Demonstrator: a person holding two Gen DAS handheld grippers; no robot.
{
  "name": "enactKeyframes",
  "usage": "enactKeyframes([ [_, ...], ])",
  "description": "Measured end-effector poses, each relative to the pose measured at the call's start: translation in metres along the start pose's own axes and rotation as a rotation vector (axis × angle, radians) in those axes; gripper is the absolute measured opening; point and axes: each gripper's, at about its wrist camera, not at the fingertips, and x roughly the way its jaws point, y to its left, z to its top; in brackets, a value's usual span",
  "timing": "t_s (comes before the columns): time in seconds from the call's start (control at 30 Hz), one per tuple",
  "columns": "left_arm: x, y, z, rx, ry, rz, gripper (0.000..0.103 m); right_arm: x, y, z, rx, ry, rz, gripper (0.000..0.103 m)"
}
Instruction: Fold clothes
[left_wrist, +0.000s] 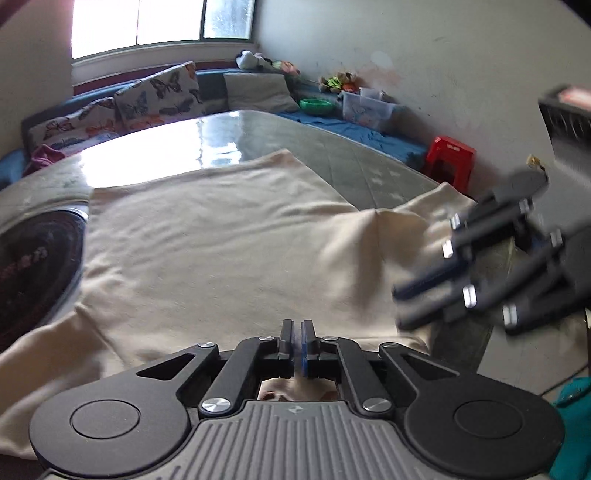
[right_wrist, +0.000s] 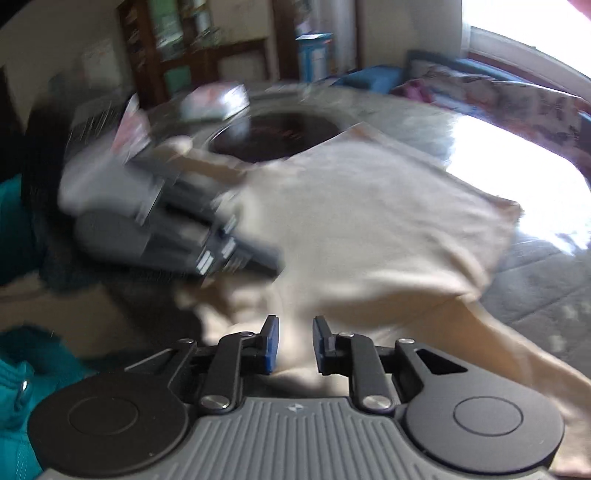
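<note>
A cream long-sleeved shirt (left_wrist: 221, 243) lies spread flat on the table (left_wrist: 207, 136), one sleeve running out to the right. My left gripper (left_wrist: 297, 332) is shut, its fingertips low over the shirt's near edge; whether cloth is pinched I cannot tell. My right gripper (right_wrist: 294, 339) is open, its blue pads a small gap apart above the cream shirt (right_wrist: 369, 221). In the left wrist view the right gripper (left_wrist: 406, 306) hangs blurred over the shirt's right side. In the right wrist view the left gripper (right_wrist: 266, 258) is blurred at the left.
A dark round inset (left_wrist: 33, 273) sits in the table left of the shirt. A teal garment (right_wrist: 14, 391) hangs at the near edge. A red stool (left_wrist: 448, 162), a blue bench (left_wrist: 354, 129) with cushions and boxes stand behind the table.
</note>
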Motion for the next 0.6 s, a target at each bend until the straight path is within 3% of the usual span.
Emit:
enactKeyframes([
  [0.2,0.002,-0.013,0.000,0.026,-0.003,-0.052,0.004,0.018,-0.041,0.013,0.082,-0.047,-0.148,0.021],
  [0.4,-0.001,-0.008,0.001,0.017,0.009,-0.098,0.005,0.023,-0.062,0.009,0.108,-0.001,-0.166,0.020],
  [0.6,0.004,0.026,0.025,-0.046,-0.005,-0.004,0.009,0.018,-0.081,0.028,0.108,-0.004,-0.176,0.024],
])
